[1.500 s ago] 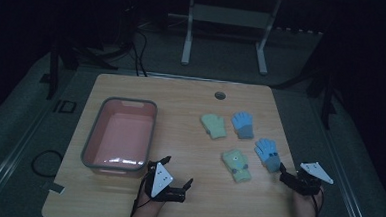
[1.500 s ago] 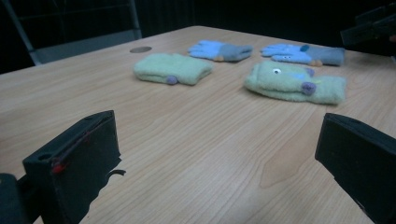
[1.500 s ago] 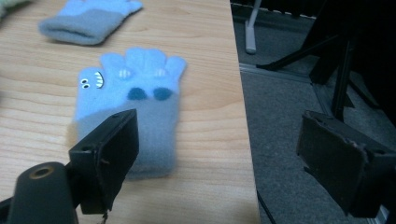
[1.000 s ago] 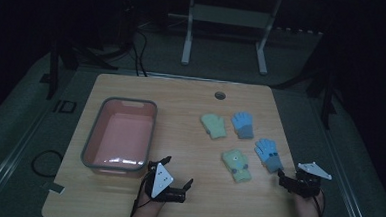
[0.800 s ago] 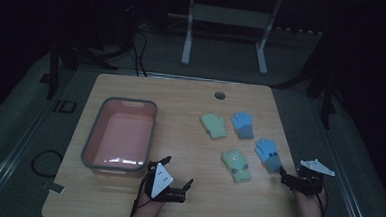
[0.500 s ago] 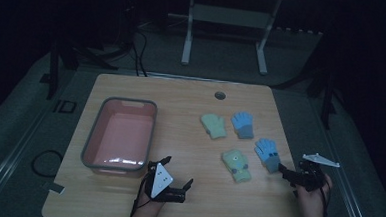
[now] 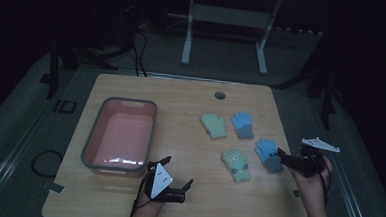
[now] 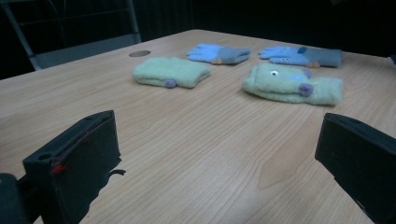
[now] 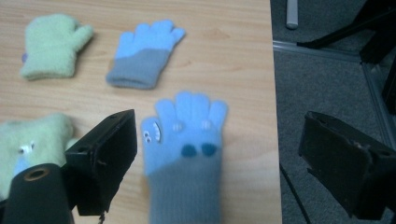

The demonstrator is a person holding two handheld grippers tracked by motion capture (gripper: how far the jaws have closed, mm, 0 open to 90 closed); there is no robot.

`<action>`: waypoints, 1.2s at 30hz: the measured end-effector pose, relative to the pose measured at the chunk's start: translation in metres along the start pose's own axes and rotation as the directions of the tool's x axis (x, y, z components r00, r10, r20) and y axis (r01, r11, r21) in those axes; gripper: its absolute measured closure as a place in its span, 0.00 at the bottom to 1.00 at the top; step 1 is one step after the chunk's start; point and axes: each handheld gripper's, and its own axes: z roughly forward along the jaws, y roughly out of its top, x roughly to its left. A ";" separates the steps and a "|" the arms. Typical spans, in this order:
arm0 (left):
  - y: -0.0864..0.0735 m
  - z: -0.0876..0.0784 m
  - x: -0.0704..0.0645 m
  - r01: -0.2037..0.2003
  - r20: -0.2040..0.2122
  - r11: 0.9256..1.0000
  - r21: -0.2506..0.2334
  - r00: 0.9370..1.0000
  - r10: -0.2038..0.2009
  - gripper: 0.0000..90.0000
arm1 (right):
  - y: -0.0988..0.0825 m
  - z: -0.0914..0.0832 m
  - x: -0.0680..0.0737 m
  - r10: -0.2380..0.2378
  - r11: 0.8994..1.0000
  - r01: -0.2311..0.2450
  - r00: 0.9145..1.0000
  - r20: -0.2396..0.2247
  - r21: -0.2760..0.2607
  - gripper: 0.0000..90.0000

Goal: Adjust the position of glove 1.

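Four gloves lie on the wooden table [image 7: 181,108]. A plain green mitten [image 7: 213,125] [image 8: 170,72] [image 9: 49,46] and a blue glove with a grey cuff [image 7: 242,124] [image 8: 219,53] [image 9: 144,56] lie farther back. Nearer are a green mitten with a face [image 7: 236,165] [image 8: 292,84] [image 9: 28,144] and a blue glove with a face [image 7: 267,153] [image 8: 301,55] [image 9: 184,154]. My right gripper [image 7: 284,161] [image 9: 226,140] is open, its jaws either side of that blue glove's cuff end, at the table's right edge. My left gripper [image 7: 178,172] [image 8: 219,140] rests open on bare wood near the front edge.
A pink tub with a grey rim [image 7: 121,101] stands on the left half of the table, just beyond the left gripper. A round hole [image 7: 220,95] sits near the back edge. Dark floor, a cable and a white frame stand surround the table.
My right gripper has lifted and shifted a little forward toward the nearer blue glove. The left gripper and the gloves have stayed put.
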 end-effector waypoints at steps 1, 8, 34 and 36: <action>0.000 0.000 0.000 0.000 0.000 1.000 0.000 1.000 0.000 0.00 | 0.004 0.000 0.002 -0.005 1.000 0.005 1.000 0.001 0.001 0.13; 0.000 0.000 0.000 0.001 0.000 1.000 -0.002 1.000 -0.001 0.00 | 0.030 0.006 0.014 -0.035 0.999 0.035 0.999 -0.012 -0.007 0.13; 0.000 0.000 0.000 -0.007 0.011 1.000 -0.003 1.000 0.007 0.00 | 0.082 0.054 0.099 -0.217 0.976 0.210 0.941 -0.260 -0.056 0.24; 0.000 0.000 0.000 -0.009 0.010 1.000 -0.006 1.000 0.009 0.00 | 0.084 0.059 0.104 -0.224 0.975 0.217 0.938 -0.263 -0.055 0.27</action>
